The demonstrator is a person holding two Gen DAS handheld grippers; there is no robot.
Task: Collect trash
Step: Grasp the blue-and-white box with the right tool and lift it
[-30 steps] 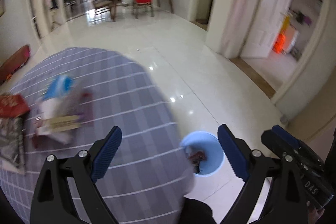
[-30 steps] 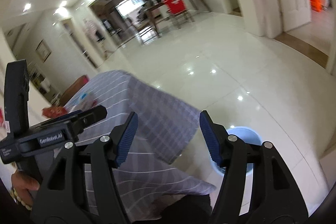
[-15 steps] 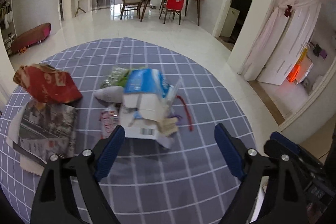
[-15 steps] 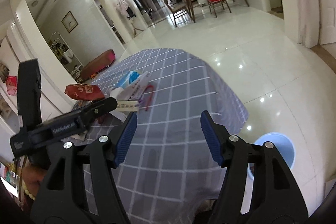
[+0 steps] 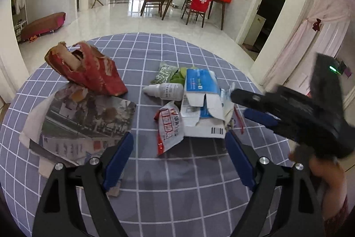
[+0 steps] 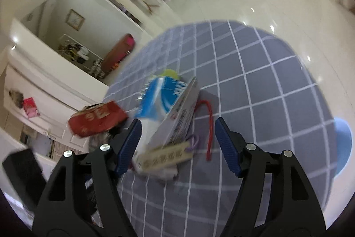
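Note:
Trash lies on a round table with a grey checked cloth [image 5: 177,192]. There is a torn blue and white carton [image 5: 202,101], a red and white wrapper [image 5: 169,128], a small white bottle [image 5: 165,90], a torn red bag [image 5: 88,68] and a printed paper sheet [image 5: 84,121]. My left gripper [image 5: 177,161] is open and empty, just short of the wrapper. My right gripper [image 6: 177,143] is open, close over the carton [image 6: 164,103], a beige tag [image 6: 164,158] and a red string [image 6: 209,126]. It also shows in the left wrist view [image 5: 266,108], beside the carton.
A blue bin [image 6: 342,146] stands on the white tiled floor past the table's right edge. Green scraps [image 5: 178,76] and a foil packet [image 5: 164,73] lie behind the bottle. A dining table with chairs [image 5: 188,3] stands far back.
Both grippers have swung from the floor and bin to the table. The left now faces the trash pile close up. The right has moved in over the carton.

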